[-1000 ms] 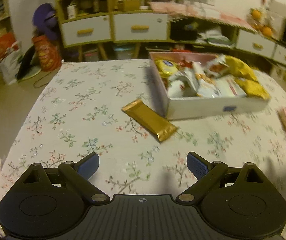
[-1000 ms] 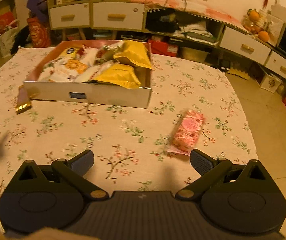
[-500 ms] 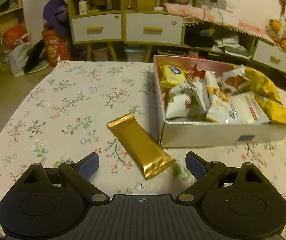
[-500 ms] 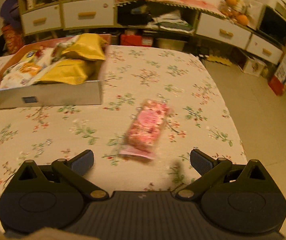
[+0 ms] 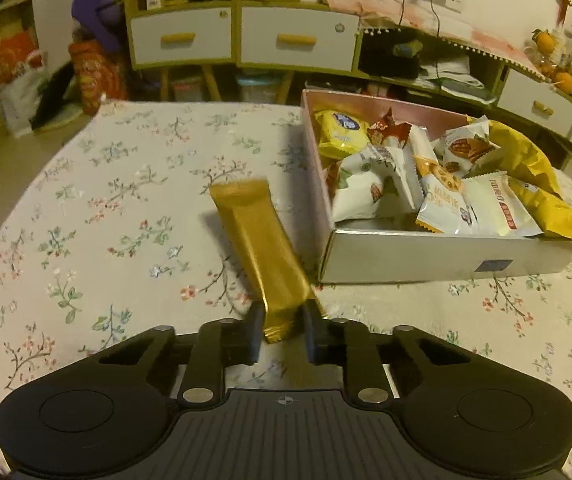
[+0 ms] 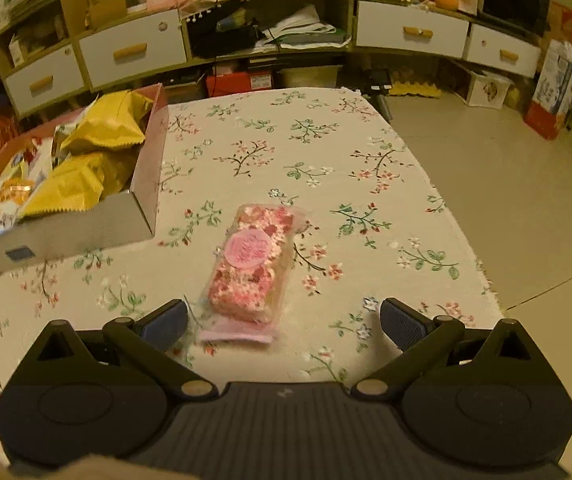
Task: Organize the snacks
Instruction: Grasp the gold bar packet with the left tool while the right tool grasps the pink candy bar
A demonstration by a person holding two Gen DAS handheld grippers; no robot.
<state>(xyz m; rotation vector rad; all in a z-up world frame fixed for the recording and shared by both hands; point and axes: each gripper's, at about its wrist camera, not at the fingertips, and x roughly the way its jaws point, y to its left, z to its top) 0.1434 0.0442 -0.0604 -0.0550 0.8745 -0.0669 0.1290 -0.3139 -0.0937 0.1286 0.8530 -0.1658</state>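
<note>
The left gripper point(image 5: 280, 332) is pointing steeply down at the table point(image 5: 86, 208); its jaws have just been closing and are now clamping the near end of the gold bar point(image 5: 260, 256), which is stretching away toward the far left, beside the left wall of the box point(image 5: 438, 256). The right gripper point(image 6: 284, 322) is tilting down likewise, fingers spread wide. The pink packet point(image 6: 252, 264) is lying flat on the tablecloth, its near end between the fingertips, untouched. The box of snacks is sitting further away, to the left.
</note>
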